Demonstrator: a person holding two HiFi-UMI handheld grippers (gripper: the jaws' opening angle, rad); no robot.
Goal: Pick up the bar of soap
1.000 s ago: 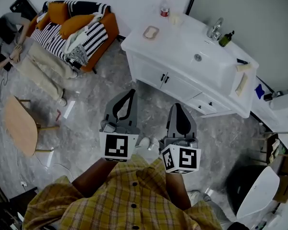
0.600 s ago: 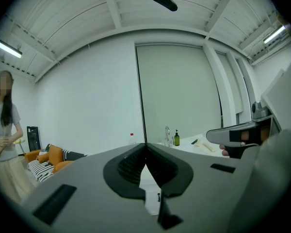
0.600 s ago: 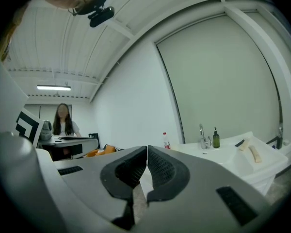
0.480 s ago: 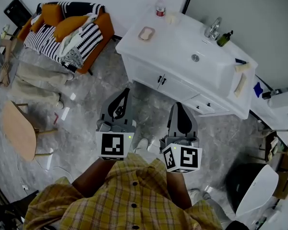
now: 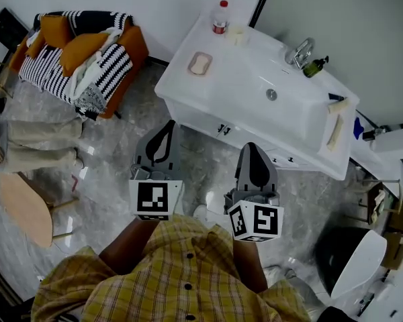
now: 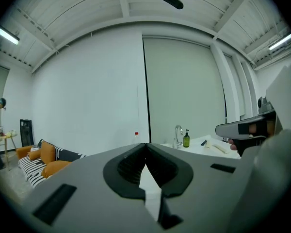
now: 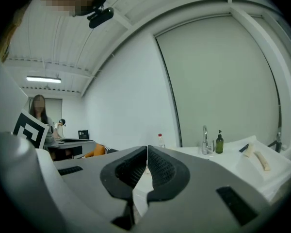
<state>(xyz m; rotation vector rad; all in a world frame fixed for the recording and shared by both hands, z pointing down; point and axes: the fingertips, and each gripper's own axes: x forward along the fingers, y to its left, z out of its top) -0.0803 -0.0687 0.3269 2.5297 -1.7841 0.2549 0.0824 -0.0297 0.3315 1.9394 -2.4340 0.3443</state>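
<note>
The bar of soap [image 5: 199, 64] is pale and lies in a small dish on the left part of the white vanity top [image 5: 242, 69], in the head view. Both grippers hang over the grey floor in front of the vanity, well short of the soap. My left gripper [image 5: 166, 126] points toward the vanity's left front corner, jaws shut and empty [image 6: 146, 144]. My right gripper [image 5: 252, 147] sits beside it, also shut with nothing between its jaws [image 7: 147, 147]. The soap does not show in either gripper view.
On the vanity stand a red-capped bottle [image 5: 219, 17], a faucet [image 5: 301, 51], a green pump bottle [image 5: 316, 66] and a folded towel [image 5: 336, 129]. An orange sofa [image 5: 80, 52] is at the left, with a wooden stool [image 5: 23, 206] and a person's legs [image 5: 40, 143].
The head view has drawn nearer to the vanity, which now sits lower and more to the left. Both grippers stay shut and have edged forward.
</note>
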